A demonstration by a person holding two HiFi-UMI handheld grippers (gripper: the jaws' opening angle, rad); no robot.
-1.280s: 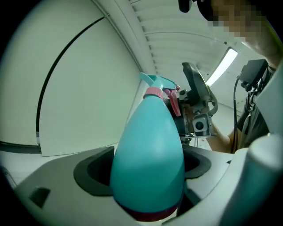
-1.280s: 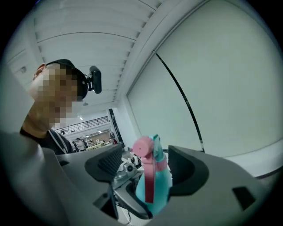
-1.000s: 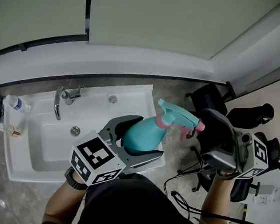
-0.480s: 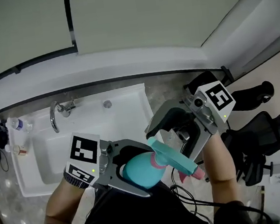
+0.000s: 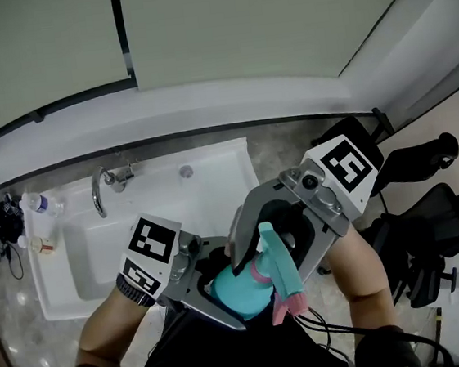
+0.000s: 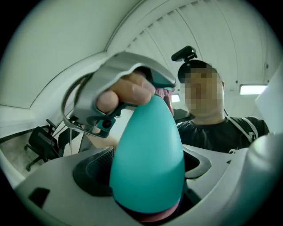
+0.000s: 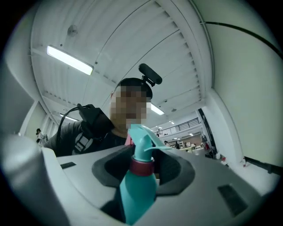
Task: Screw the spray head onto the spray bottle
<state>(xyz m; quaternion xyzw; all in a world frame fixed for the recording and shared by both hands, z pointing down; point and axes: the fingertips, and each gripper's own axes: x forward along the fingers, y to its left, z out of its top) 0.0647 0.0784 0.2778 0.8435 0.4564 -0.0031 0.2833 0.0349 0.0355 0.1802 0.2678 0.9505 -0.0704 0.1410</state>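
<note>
Teal plastic was what the spray bottle [image 5: 240,294] was made of. It was held up in the air in front of the person, near the white sink [image 5: 213,184] but not touching it. Its fat body was clamped by the fingers of the left gripper [image 5: 229,290]. The spray head [image 5: 282,270] was sat on the neck, with a pink collar [image 7: 141,167] just under it. The fingers of the right gripper [image 5: 270,266] were set apart, one on each side of that collar. They had just been closing, but no squeeze on the collar could be seen yet.

To do this step well, the bottle should be held steady by the left fingers. The pink collar should be pinched, not the thin trigger. It should be turned straight, so that the thread is not crossed.

The collar between the right fingers was shown plainly only in the right gripper view. The tight hold on the body was shown best in the left gripper view. Only in the head view could both grippers and the sink be seen together.
</note>
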